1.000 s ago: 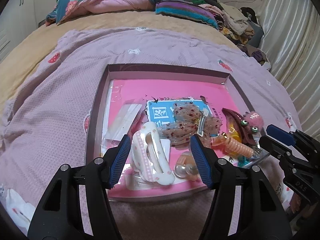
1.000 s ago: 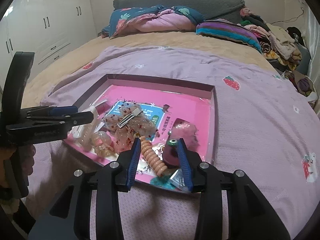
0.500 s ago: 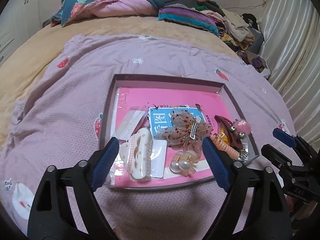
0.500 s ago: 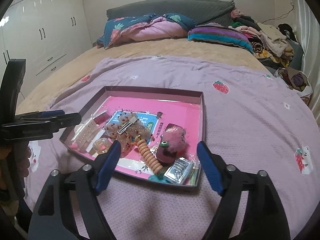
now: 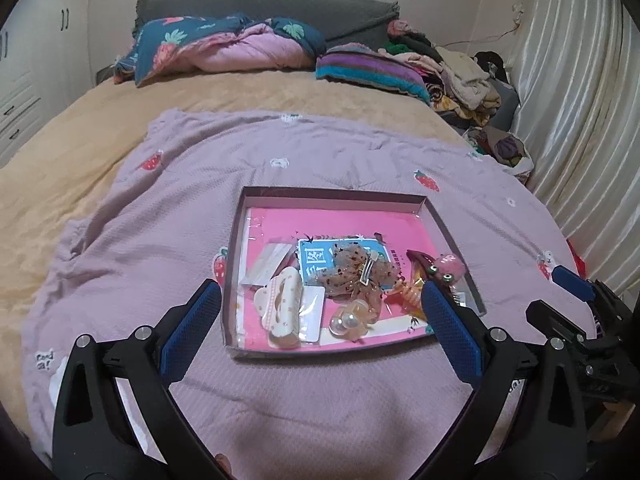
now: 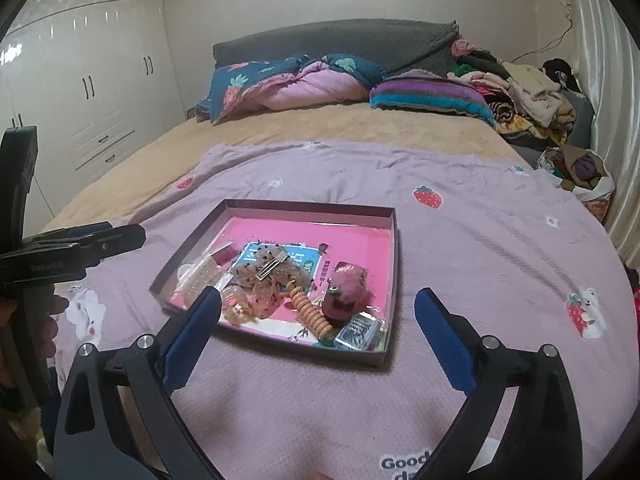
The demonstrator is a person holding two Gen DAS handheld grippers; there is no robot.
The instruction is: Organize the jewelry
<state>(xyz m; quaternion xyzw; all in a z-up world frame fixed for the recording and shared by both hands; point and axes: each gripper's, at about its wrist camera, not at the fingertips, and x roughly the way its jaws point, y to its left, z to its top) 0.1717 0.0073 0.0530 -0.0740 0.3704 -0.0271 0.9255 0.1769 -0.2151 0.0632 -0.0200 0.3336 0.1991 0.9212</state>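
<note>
A shallow dark box [image 5: 332, 193] with a pink lining lies on the lilac blanket. In it lie a white claw clip [image 5: 280, 304], a dotted sheer bow [image 5: 356, 276], a pearl clip [image 5: 346, 322], an orange spiral hair tie [image 6: 310, 312] and a pink fuzzy clip [image 6: 348, 284]. My left gripper [image 5: 320, 292] hovers short of the box's near edge, its jaws opening wide with nothing held between them. My right gripper [image 6: 318, 296] hangs back from the near right corner, jaws likewise opening and empty. Each gripper shows at the edge of the other's view: right gripper [image 5: 554, 296], left gripper [image 6: 124, 234].
The blanket [image 5: 160, 240] covers a tan bedspread [image 6: 320, 124]. A folded quilt [image 5: 224, 48] and striped pillow [image 6: 432, 96] lie at the headboard. Piled clothes [image 5: 460, 76] and a curtain [image 5: 580, 120] stand to the right, a white wardrobe [image 6: 80, 80] to the left.
Both grippers have drawn back and upward from the box and spread their jaws wide. The white claw clip and the spiral tie that stood between the jaws now lie free in the box.
</note>
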